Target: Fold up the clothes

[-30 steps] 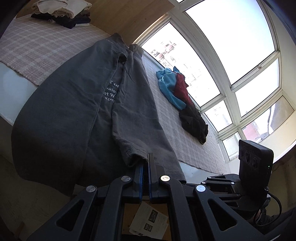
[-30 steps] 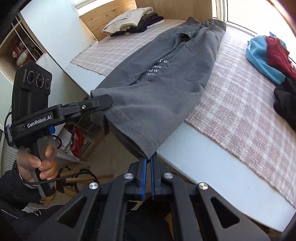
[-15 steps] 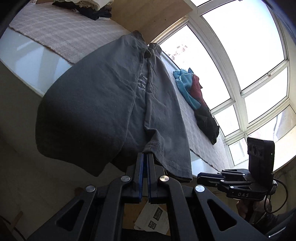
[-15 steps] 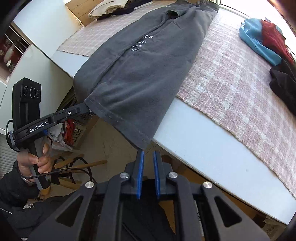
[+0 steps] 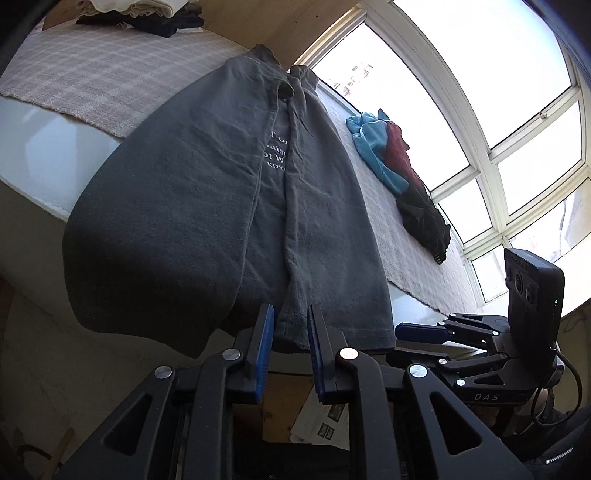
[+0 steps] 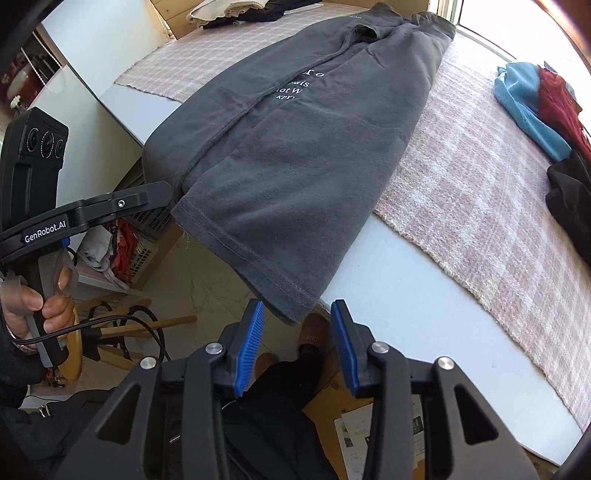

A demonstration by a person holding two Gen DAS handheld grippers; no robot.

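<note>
**Shirt folded lengthwise, hem let go over the table edge**

The grey shirt (image 6: 295, 147) lies along the table (image 6: 424, 306), both sides folded in to a narrow strip, collar toward 12 o'clock and hem hanging past the near edge. That lengthwise fold looks done; the crosswise fold is left. A folded pile (image 5: 140, 11) sits at 11 o'clock; the blue, red and black clothes (image 6: 543, 107) at 2 o'clock wait unfolded.

Both claws are releasing. The left gripper (image 5: 290, 347) is opening, the hem between its pads but no longer pinched. The right gripper (image 6: 297, 339) is opening too, the hem corner just above its tips and free. The right points steeply down past the table edge, the left more shallowly toward the hem. A hand (image 6: 40, 302) at 9 o'clock grips the left handle.
</note>
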